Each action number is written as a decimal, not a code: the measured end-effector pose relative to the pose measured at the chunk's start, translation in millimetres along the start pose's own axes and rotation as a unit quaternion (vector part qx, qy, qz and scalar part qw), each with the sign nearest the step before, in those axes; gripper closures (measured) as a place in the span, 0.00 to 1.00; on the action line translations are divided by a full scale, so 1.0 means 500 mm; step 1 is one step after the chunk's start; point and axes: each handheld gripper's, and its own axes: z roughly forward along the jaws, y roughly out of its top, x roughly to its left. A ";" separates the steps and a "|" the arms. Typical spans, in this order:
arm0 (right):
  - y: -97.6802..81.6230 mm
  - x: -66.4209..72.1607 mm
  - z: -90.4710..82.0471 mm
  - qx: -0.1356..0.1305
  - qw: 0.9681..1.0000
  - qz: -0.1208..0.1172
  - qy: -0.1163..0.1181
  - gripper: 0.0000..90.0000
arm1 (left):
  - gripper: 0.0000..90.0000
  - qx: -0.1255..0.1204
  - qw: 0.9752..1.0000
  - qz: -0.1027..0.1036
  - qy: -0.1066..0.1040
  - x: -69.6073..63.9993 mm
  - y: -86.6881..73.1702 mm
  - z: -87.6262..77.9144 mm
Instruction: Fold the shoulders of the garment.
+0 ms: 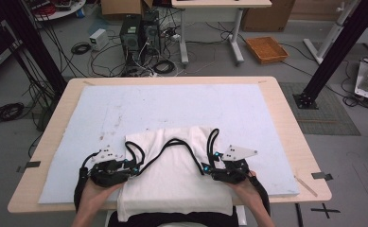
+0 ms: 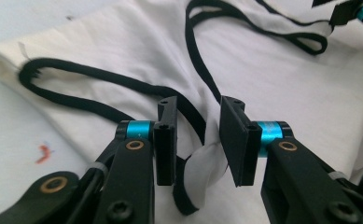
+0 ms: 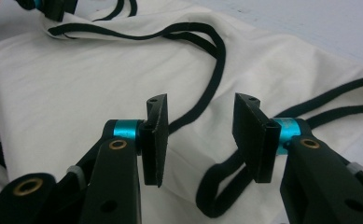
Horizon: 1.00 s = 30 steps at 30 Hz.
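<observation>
I am working on the white cotton sleeveless top with black ribbed trim, which is lying on the pale blue foam mat at the near edge of the light wooden table, its hem hanging over at 6 o'clock. My left claw is standing open around a bunched fold of cloth and trim without pressing it, and my right claw is standing open with a black armhole loop lying between its pads. I am judging that closing now could catch trim alone, so the fabric would be slipping or twisting; nothing is blocking me, and the orange tray is sitting well apart at 1 o'clock.
</observation>
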 end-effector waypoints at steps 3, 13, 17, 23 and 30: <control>0.005 0.007 0.006 0.002 1.000 -0.008 0.006 0.63 | 0.73 0.000 1.000 0.009 -0.004 -0.001 -0.001 -0.014; 0.003 0.008 0.005 0.004 1.000 -0.006 0.001 0.63 | 0.69 0.050 0.993 0.108 -0.011 -0.064 -0.021 0.003; 0.002 0.006 0.006 0.006 1.000 -0.006 0.002 0.63 | 0.69 0.085 0.990 0.116 0.013 -0.063 -0.023 0.032; -0.001 -0.001 0.001 0.003 1.000 -0.002 -0.002 0.62 | 0.90 0.019 0.996 0.054 -0.074 -0.049 -0.018 0.010; -0.008 -0.004 -0.007 0.002 1.000 0.001 0.000 0.63 | 0.90 0.032 0.995 -0.008 -0.093 -0.025 -0.037 0.006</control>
